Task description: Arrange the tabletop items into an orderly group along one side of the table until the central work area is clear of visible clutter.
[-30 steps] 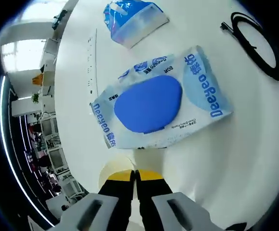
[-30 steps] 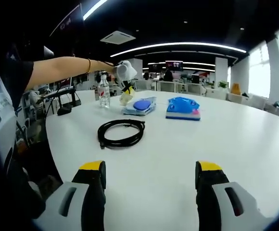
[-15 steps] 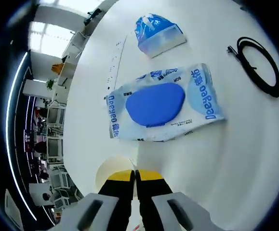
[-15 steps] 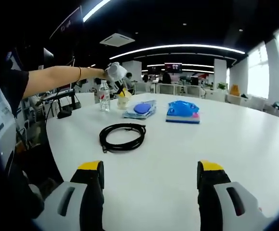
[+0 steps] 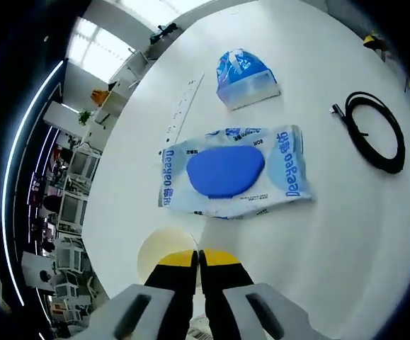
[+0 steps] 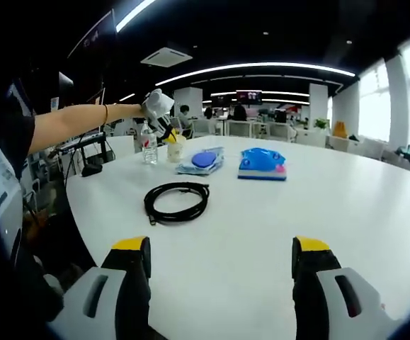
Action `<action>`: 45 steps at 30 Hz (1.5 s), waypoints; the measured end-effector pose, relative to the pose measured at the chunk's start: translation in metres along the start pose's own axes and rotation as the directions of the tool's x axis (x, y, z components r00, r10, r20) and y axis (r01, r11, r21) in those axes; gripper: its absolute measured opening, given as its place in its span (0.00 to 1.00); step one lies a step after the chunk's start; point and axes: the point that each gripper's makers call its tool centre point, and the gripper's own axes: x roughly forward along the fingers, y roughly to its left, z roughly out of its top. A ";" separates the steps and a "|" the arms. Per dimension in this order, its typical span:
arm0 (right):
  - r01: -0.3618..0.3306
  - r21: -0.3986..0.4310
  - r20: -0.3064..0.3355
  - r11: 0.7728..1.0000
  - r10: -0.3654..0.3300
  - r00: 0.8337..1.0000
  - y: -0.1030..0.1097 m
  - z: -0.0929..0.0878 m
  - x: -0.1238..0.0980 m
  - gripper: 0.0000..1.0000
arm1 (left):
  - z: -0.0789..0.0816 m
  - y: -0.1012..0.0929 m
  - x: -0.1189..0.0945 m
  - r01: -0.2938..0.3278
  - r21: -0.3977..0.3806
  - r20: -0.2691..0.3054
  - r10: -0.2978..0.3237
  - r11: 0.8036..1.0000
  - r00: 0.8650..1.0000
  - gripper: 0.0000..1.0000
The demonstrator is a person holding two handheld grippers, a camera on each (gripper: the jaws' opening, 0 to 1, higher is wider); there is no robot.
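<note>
— Any writing you can read?
— "Deeyeo" runs along both short ends of the wet-wipes pack point(image 5: 233, 172), at 9 and 3 o'clock of its blue lid. "80R" sits near the top edge. The smaller print stays illegible.

Both views are sharp at the centre and bend strongly toward the edges from the fisheye lens. Long ceiling light strips point(image 6: 261, 67) and bright windows point(image 6: 389, 99) light the room evenly. The white desk point(image 6: 261, 212) reads bright, nearly washed out in the left gripper view, with only faint, soft shadows.
</note>
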 end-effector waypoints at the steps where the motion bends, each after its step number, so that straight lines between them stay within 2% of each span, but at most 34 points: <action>1: 0.005 -0.003 -0.014 1.000 -0.005 1.000 -0.001 -0.002 -0.001 0.79 | 0.001 -0.001 -0.002 0.001 -0.011 0.011 -0.001 1.000 1.000 0.00; 2: 0.014 -0.006 -0.028 1.000 -0.014 0.999 -0.002 -0.004 -0.003 0.79 | 0.001 -0.003 -0.005 0.006 -0.041 0.021 -0.005 0.999 1.000 0.00; 7: 0.023 -0.010 -0.034 1.000 -0.024 0.999 -0.002 -0.003 -0.009 0.79 | 0.006 -0.004 -0.012 0.015 -0.078 0.065 -0.009 0.997 0.998 0.01; 11: 0.015 -0.031 -0.056 0.999 -0.017 0.998 0.006 -0.002 -0.017 0.79 | -0.004 -0.014 -0.020 0.037 -0.083 0.045 -0.034 0.996 0.998 0.01; 15: 0.010 -0.032 -0.074 0.999 -0.012 0.997 0.009 -0.003 -0.019 0.79 | -0.006 -0.016 -0.022 0.033 -0.123 0.069 -0.025 0.992 0.997 0.01; 18: 0.000 -0.038 -0.054 0.999 -0.002 0.999 0.012 0.004 -0.022 0.79 | -0.006 -0.020 -0.025 0.030 -0.115 0.078 -0.021 0.993 0.997 0.01; 23: -0.029 -0.031 -0.069 0.999 0.027 0.997 0.015 0.005 -0.025 0.80 | -0.004 -0.016 -0.029 0.023 -0.144 0.117 -0.006 0.989 0.993 0.01; 31: -0.028 -0.057 -0.092 0.998 0.023 0.996 0.018 0.005 -0.025 0.80 | -0.015 -0.012 -0.032 0.016 -0.170 0.104 0.002 0.985 0.995 0.01; 34: -0.030 -0.049 -0.106 0.998 0.024 0.994 0.020 0.005 -0.026 0.80 | -0.014 -0.012 -0.037 0.035 -0.196 0.129 -0.010 0.980 0.992 0.01; 38: -0.071 -0.047 -0.181 0.996 0.061 0.982 0.024 0.001 -0.029 0.79 | -0.013 -0.012 -0.041 0.026 -0.183 0.131 -0.002 0.983 0.991 0.01; 42: -0.068 -0.068 -0.176 0.995 0.056 0.983 0.020 0.012 -0.031 0.79 | -0.015 -0.012 -0.041 0.020 -0.176 0.123 0.002 0.984 0.992 0.01; 43: -0.063 -0.079 -0.172 0.995 0.049 0.984 0.020 0.014 -0.033 0.79 | -0.019 -0.011 -0.041 0.001 -0.146 0.090 0.012 0.989 0.996 0.01; 45: -0.061 -0.089 -0.154 0.994 0.046 0.987 0.020 0.021 -0.035 0.79 | -0.022 -0.015 -0.039 0.000 -0.105 0.066 0.007 0.994 0.998 0.01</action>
